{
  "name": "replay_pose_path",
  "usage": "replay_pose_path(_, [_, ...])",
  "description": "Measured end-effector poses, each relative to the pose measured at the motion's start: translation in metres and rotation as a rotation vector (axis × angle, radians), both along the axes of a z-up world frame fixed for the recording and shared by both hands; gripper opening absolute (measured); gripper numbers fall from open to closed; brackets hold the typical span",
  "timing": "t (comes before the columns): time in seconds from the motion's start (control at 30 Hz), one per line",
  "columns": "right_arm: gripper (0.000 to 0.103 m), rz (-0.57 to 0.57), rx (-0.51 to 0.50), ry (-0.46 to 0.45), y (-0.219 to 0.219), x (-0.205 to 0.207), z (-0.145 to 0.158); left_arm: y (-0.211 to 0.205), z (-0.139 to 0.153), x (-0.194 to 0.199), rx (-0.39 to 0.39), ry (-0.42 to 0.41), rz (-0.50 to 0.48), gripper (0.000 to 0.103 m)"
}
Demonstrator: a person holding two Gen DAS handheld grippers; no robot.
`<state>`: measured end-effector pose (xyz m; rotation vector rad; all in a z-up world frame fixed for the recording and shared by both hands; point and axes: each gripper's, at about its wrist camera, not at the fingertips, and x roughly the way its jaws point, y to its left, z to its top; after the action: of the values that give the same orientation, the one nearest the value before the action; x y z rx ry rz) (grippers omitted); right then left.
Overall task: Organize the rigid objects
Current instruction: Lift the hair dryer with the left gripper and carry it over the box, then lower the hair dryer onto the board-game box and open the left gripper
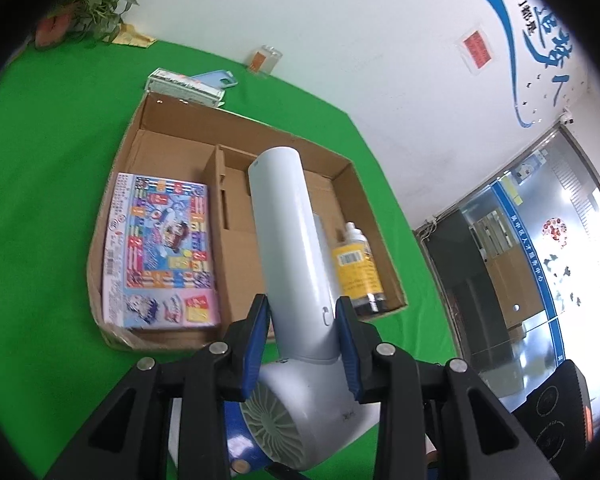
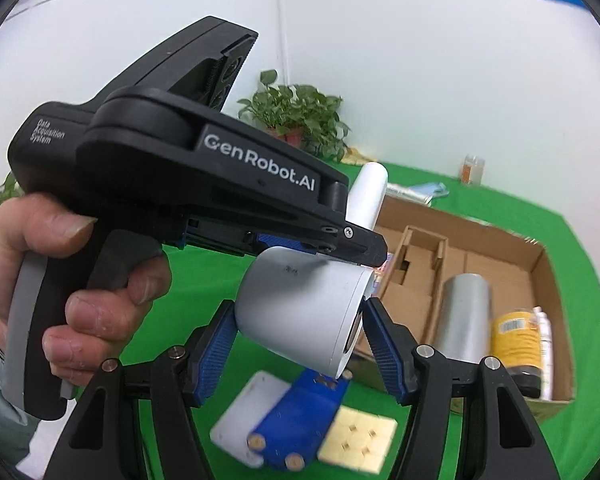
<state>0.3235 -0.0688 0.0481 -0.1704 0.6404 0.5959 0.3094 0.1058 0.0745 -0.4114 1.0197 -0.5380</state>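
My left gripper [image 1: 302,316] is shut on the handle of a white hair dryer [image 1: 288,232] and holds it above the near edge of a cardboard box [image 1: 348,168] on the green table. In the right wrist view the dryer's barrel [image 2: 300,312] sits between my right gripper's open fingers [image 2: 300,344], which do not clamp it. The left gripper body [image 2: 180,184] and the hand holding it fill the left of that view. The box holds a colourful flat pack [image 1: 160,248], a silver cylinder [image 2: 464,316] and a yellow-labelled bottle [image 1: 356,268].
A white block, a blue part [image 2: 296,420] and a yellow tile pad [image 2: 360,440] lie on the green cloth below the dryer. Behind the box are a flat pack [image 1: 184,86], a small jar [image 1: 265,60] and a potted plant [image 2: 296,120] by the wall.
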Motion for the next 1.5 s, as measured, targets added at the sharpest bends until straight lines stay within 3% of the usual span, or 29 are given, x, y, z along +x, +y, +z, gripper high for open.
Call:
replay_pose_path(0.3, [0.062,-0.02,0.076,0.213,0.033,0.094,-0.048,0.026,-0.052,0.068,0.106,0.132,0.008,0.032])
replay_pose_path(0.53, [0.062,-0.002,0.135,0.392,0.049,0.14,-0.107,0.04,-0.088,0.086,0.187,0.212,0.018,0.033])
replay_pose_path(0.63, [0.063,0.007,0.157,0.435,0.05,0.144,-0.117,0.05,-0.094,0.087,0.147,0.235,0.041,0.033])
replay_pose_path(0.8, [0.061,0.054,0.243,0.45,0.033,0.146,-0.118,0.073,-0.073,0.075,0.091,0.159,0.102,0.033])
replay_pose_path(0.9, [0.037,0.047,0.216,0.446,0.038,0.141,-0.121,0.082,-0.059,0.062,0.105,0.11,0.124,0.033])
replay_pose_path(0.97, [0.028,0.041,0.211,0.457,0.042,0.138,-0.122,0.083,-0.052,0.052,0.118,0.077,0.138,0.033])
replay_pose_path(1.03, [0.029,0.085,0.269,0.517,0.047,0.141,-0.124,0.083,-0.042,0.041,0.147,0.015,0.15,0.033])
replay_pose_path(1.1, [0.029,0.072,0.247,0.476,0.048,0.136,-0.119,0.082,-0.031,0.028,0.157,-0.05,0.158,0.033])
replay_pose_path(1.17, [0.044,0.051,0.199,0.412,0.045,0.128,-0.112,0.08,-0.016,0.009,0.206,-0.167,0.189,0.034])
replay_pose_path(1.2, [0.06,0.04,0.182,0.379,0.043,0.124,-0.109,0.077,-0.01,-0.002,0.242,-0.226,0.199,0.04])
replay_pose_path(1.23, [0.069,0.028,0.173,0.333,0.039,0.119,-0.105,0.075,-0.005,-0.01,0.265,-0.264,0.208,0.053])
replay_pose_path(1.3, [0.07,0.025,0.171,0.318,0.035,0.116,-0.102,0.073,-0.003,-0.02,0.297,-0.308,0.234,0.069])
replay_pose_path(1.4, [0.064,0.011,0.165,0.323,0.035,0.118,-0.101,0.073,-0.006,-0.02,0.291,-0.287,0.253,0.07])
replay_pose_path(1.5, [0.042,0.015,0.154,0.355,0.031,0.105,-0.098,0.076,-0.017,-0.003,0.255,-0.195,0.254,0.07])
